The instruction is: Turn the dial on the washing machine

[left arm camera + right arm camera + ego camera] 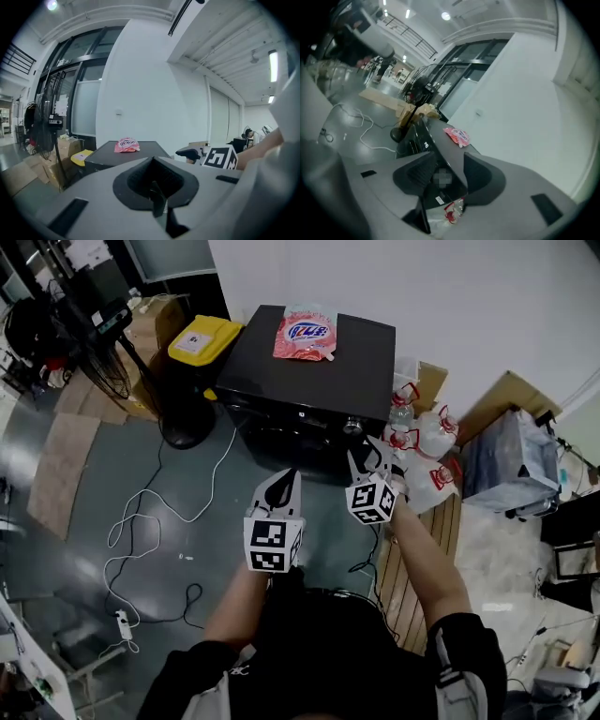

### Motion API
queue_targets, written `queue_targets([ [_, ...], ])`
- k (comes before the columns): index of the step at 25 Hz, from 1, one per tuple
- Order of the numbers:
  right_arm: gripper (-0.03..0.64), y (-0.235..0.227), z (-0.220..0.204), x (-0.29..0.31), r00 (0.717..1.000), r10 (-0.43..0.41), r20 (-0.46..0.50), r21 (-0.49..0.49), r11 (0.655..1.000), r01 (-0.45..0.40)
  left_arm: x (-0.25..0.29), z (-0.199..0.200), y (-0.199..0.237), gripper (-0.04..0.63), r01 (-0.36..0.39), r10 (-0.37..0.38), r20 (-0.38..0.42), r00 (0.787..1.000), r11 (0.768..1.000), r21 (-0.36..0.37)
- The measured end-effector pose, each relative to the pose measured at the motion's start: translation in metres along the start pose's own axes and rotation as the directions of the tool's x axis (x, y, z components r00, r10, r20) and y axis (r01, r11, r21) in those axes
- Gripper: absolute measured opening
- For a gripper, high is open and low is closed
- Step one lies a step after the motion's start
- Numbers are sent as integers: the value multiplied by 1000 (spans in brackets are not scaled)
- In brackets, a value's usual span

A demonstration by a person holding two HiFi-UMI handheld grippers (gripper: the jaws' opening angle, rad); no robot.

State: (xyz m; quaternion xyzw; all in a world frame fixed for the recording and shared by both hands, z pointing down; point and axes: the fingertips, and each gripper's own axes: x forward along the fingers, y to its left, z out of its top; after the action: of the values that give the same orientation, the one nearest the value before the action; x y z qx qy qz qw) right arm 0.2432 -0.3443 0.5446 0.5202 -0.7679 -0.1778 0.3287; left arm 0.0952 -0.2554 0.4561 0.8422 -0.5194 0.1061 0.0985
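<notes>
Matt black washing machine [323, 371], crinkled glossy plastic pouch [305, 337], smooth sheeny grey floor [187, 521], brown cardboard boxes [150, 329]

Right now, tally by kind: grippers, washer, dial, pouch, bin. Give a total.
grippers: 2 (left gripper, right gripper)
washer: 1
dial: 1
pouch: 1
bin: 1
total: 6

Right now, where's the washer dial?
Head view: the dial sits at the right end of the washing machine front panel, just beyond the right gripper.
</notes>
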Motion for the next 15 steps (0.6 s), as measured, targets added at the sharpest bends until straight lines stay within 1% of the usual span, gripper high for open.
queue_targets([
  [2, 207, 11, -13, 15, 999, 27, -22, -107, 994, -30, -4, -5, 4, 12, -23, 22, -10, 1000, 1000, -8],
  [4, 225, 21, -25, 29, 998, 47, -41, -218, 974, -55, -6, -10, 8, 12, -41, 41, -19, 999, 999, -15],
  [5, 241, 26, -31, 37, 997, 50, -50, -274, 960, -62, -6, -13, 11, 12, -50, 49, -24, 999, 999, -20],
  [8, 256, 39, -49, 59, 995, 53, -81, -426, 901, -82, -6, -20, 19, 12, -72, 70, -43, 997, 997, -30],
  [11, 261, 46, -68, 83, 989, 38, -140, -517, 850, -106, -2, -26, 28, 12, -85, 83, -62, 995, 996, -34],
  [13, 275, 48, -82, 98, 983, 16, -182, -561, 819, -118, 1, -28, 35, 12, -91, 88, -67, 994, 995, -35],
  [15, 275, 50, -93, 111, 976, 5, -219, -591, 795, -136, 6, -29, 42, 12, -96, 93, -72, 993, 995, -37],
])
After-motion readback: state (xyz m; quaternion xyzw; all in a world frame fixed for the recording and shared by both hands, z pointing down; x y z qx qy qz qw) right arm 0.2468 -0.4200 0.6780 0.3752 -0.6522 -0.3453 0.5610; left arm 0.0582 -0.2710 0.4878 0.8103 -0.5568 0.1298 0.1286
